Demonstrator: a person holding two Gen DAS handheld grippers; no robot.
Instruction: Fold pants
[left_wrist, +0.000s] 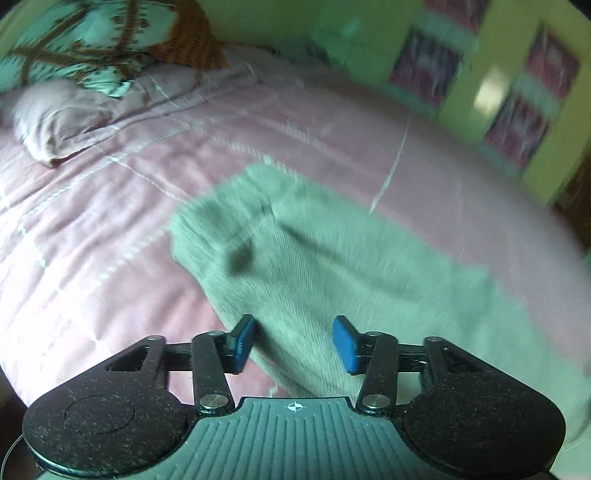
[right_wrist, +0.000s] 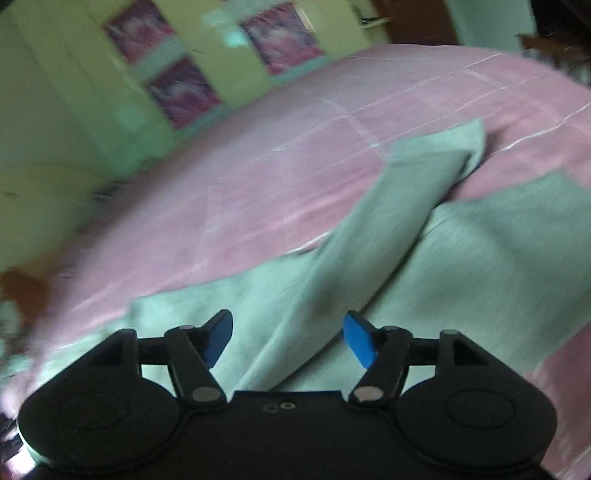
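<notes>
Looking down both wrist views, we log one pair of pale grey-green woven cotton pants (left_wrist: 332, 266) spread on a pink quilted bedspread with white stitched lines (left_wrist: 92, 229).

Left hand-held gripper with blue pads (left_wrist: 293, 343): jaws stand apart, nothing pinched; cloth lies under and ahead of the gap, pads not pressing on it. From this gripper the waistband end runs forward and left, the long axis slanting away toward the upper left of its view.

Right hand-held gripper with blue pads (right_wrist: 288, 341): jaws wider apart, also empty. We see the two legs (right_wrist: 424, 192) run forward and right from it, splitting into a narrow V with pink bedspread between them.

Judgement: each gripper sits over its own end of the garment, left nearer the waist, right nearer the legs, so the next fold likely turns on bringing one leg across the other along that long axis.

Counts: pants one, legs two, grippers two, one crumpled pink pillow (left_wrist: 55, 122), one teal patterned cushion (left_wrist: 74, 44). Views are motion-blurred; finer creases we cannot tell.
</notes>
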